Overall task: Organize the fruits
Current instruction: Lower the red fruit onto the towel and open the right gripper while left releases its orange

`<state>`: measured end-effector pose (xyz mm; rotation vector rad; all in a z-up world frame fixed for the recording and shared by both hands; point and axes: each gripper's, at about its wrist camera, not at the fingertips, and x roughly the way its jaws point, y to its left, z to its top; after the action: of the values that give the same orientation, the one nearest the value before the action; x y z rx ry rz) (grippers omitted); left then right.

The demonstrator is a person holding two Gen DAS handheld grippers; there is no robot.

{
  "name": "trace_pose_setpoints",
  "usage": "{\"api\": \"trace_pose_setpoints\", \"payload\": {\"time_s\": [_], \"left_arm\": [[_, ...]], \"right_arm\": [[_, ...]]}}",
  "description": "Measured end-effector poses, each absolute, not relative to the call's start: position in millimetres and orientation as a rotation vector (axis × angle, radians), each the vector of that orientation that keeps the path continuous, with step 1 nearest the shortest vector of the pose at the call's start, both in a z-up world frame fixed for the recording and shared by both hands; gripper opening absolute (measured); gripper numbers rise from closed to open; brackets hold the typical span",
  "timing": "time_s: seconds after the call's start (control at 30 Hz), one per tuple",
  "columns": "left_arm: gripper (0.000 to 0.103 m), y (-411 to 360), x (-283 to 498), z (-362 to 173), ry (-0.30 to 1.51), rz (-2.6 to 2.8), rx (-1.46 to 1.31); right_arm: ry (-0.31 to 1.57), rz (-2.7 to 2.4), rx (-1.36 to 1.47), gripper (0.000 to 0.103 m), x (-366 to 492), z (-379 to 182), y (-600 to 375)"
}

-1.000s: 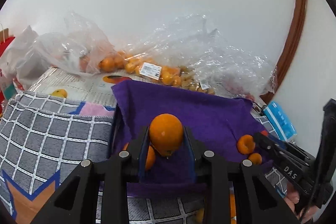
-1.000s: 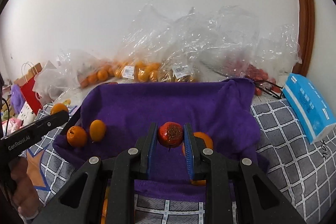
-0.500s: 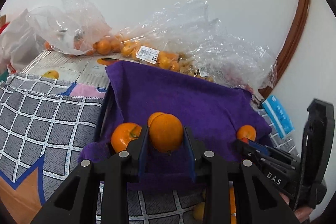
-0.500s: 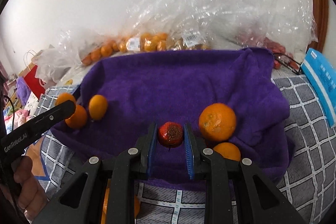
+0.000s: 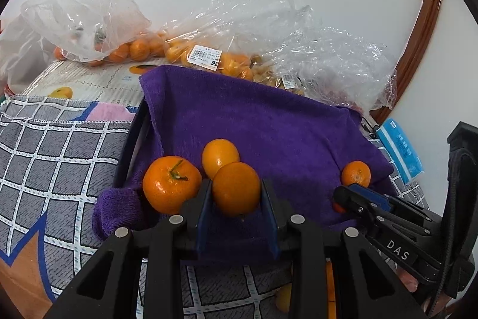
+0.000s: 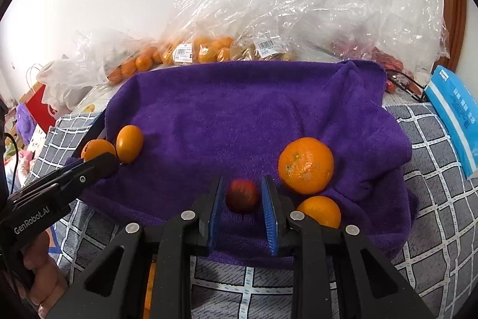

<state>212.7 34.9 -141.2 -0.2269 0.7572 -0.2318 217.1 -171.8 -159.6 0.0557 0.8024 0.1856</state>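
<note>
My left gripper (image 5: 236,196): pinching a smooth round orange mandarin (image 5: 236,189) between its blue pads, low over the near part of the purple terry towel (image 5: 269,133).
My right gripper (image 6: 242,199): its jaws are opening around a small dark-red round fruit (image 6: 242,196); a sliver of purple shows on each side of the fruit, so the pads no longer seem to press it.
Left cluster: a stemmed glossy orange mandarin (image 5: 171,184) lies just beside my left finger, and a paler yellow-orange citrus (image 5: 220,156) sits right behind the held one.
Right cluster: a large pitted orange (image 6: 306,165) is just beside my right finger, with a smaller orange mandarin (image 6: 319,211) near it at the towel's front edge.
Open room: the middle and back of the towel are bare purple cloth between the two clusters.
Edges: the towel's left edge drapes over a dark rim (image 5: 131,139); its front edge hangs onto the grey checked cloth (image 6: 433,199); crinkled clear plastic bags of fruit (image 6: 269,20) close off the back against the wall.
Right side: a blue paper packet (image 6: 454,115) lies beyond the towel.
Hard to make out: the red fruit is blurred; reddish fruit inside the far bags is unclear; orange shapes below both grippers are cut off by the fingers.
</note>
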Motion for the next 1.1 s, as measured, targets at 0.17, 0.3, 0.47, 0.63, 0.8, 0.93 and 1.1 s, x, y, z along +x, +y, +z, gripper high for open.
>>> {"api": "trace_pose_setpoints", "payload": {"time_s": [0.17,0.3,0.47,0.63,0.8,0.93,1.1], "left_arm": [[0.030,33.3,213.9,-141.1,0.753,-0.225,-0.220],[0.030,31.9,215.2,-139.8,0.738,-0.228,-0.222],[0.030,30.6,219.6,-140.4,0.738,-0.231,-0.226],[0.030,28.8,220.3,-141.3,0.743,-0.226,-0.214],[0.030,28.0,220.1,-141.3,0.742,-0.223,-0.205],[0.030,28.7,220.3,-141.3,0.740,-0.219,-0.206],[0.034,29.0,215.9,-137.5,0.720,-0.217,-0.201]], "right_arm": [[0.786,0.193,0.071,0.040,214.9,-157.7,-173.9],[0.767,0.193,0.089,0.040,212.0,-152.9,-175.3],[0.749,0.184,0.129,0.043,212.2,-151.2,-182.3],[0.743,0.177,0.165,0.043,213.8,-153.8,-188.3],[0.689,0.171,0.153,0.045,205.2,-145.2,-185.6],[0.661,0.167,0.143,0.048,202.3,-143.5,-183.5],[0.650,0.179,0.163,0.050,200.5,-142.9,-184.2]]}}
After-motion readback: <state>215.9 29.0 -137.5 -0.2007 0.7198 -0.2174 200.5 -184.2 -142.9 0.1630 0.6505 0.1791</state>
